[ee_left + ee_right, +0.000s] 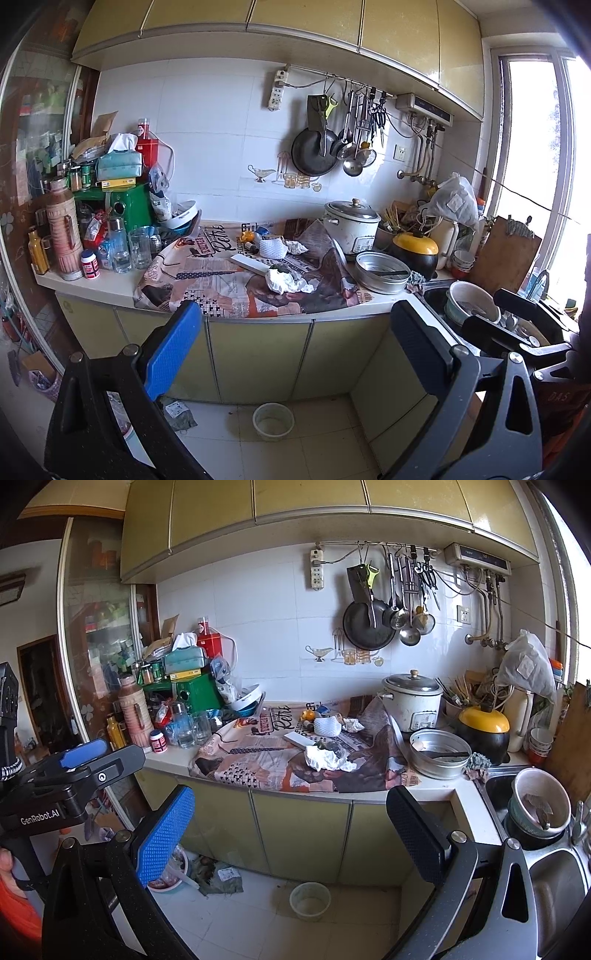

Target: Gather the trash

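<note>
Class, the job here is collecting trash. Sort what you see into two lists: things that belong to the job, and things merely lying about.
Job:
crumpled white paper
small paper wad
foam net
floor litter

Lying about:
rice cooker
steel pan
glasses
hanging utensils

Both wrist views face the cluttered counter (110,286) (173,762) from well back, sharing it; the right view probably sits further right.

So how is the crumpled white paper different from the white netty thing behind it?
The crumpled white paper is smooth, scrunched into loose folds, and lies nearer the counter's front edge. The white foam net has a mesh pattern, holds a rounder shape, and sits farther back, near the orange fruit. Both are white and lie on the printed cloth, untouched by either gripper.
</note>
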{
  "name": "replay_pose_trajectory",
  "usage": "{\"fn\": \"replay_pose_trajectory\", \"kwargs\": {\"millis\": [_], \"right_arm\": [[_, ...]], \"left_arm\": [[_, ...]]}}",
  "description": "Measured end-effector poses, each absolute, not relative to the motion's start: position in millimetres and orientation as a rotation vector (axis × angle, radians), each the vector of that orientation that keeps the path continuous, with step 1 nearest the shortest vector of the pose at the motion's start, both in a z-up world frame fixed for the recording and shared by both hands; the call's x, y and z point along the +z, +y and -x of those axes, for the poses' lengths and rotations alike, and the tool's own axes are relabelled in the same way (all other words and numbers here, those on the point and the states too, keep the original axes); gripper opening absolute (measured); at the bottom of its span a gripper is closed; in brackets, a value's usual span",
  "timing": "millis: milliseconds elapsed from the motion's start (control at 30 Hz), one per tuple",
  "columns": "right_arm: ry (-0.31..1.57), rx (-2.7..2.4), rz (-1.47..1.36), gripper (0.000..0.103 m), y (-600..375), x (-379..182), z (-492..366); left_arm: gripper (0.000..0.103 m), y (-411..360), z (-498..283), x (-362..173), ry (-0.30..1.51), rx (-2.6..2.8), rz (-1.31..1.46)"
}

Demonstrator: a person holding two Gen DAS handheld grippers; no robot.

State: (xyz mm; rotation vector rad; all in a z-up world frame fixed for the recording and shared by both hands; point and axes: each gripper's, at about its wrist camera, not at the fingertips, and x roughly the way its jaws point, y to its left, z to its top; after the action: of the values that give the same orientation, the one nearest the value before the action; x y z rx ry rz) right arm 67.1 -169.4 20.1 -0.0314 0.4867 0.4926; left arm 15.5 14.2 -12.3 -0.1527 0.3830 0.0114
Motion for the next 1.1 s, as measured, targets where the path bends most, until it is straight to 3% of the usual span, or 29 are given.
{"fn": "replay_pose_trajectory", "kwargs": {"millis": [1100], "right_arm": [[0.482,0.501,0.008,0.103,-191,20,-72]], "left_arm": [[0.103,10,-8,-18,0.373,0.011,0.143]]}}
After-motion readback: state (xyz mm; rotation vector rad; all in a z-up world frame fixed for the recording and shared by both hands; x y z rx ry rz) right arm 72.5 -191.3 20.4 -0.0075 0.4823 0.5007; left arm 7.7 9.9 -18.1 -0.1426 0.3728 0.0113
